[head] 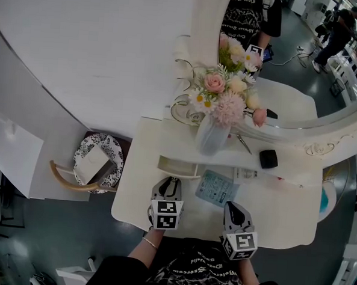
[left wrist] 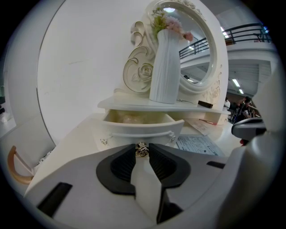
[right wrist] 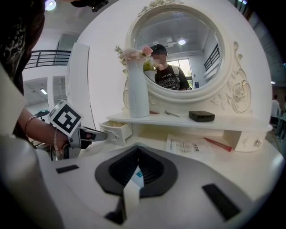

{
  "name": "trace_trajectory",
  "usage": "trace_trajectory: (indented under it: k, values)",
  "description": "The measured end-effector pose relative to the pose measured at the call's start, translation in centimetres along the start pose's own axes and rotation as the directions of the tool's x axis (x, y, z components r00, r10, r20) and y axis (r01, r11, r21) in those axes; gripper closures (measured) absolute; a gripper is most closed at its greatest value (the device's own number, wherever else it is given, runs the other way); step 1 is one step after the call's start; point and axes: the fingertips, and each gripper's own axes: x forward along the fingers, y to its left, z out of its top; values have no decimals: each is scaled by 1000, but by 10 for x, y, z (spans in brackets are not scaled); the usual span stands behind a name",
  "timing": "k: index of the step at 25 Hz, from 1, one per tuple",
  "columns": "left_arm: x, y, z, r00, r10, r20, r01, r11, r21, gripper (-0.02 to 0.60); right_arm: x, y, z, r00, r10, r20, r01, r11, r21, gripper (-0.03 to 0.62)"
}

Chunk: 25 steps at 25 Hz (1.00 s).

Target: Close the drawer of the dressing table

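The drawer stands pulled out from under the shelf, at the left end of the table. It lies straight ahead of my left gripper and slides away from me toward the mirror, so the push should follow the line the gripper already points along.

The left jaws are closed narrow on the small metal knob at the drawer front, with a pad on each side. My right gripper is well apart to the right, its jaws together on nothing, so the left does this job.

The vase sits on the shelf above the drawer, and a leaflet lies beside it on the tabletop. Neither is in the drawer's path. Something pale lies inside the drawer — I can't tell what, though it looks low enough to clear.
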Motion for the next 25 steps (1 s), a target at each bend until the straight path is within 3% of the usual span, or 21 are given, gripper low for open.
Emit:
trace_trajectory:
  k: [25]
  values:
    - [8,3,7,1000,2,4,-2,1000,9,479,5,-7,-2,1000,-12,-7,12,1000,22,583]
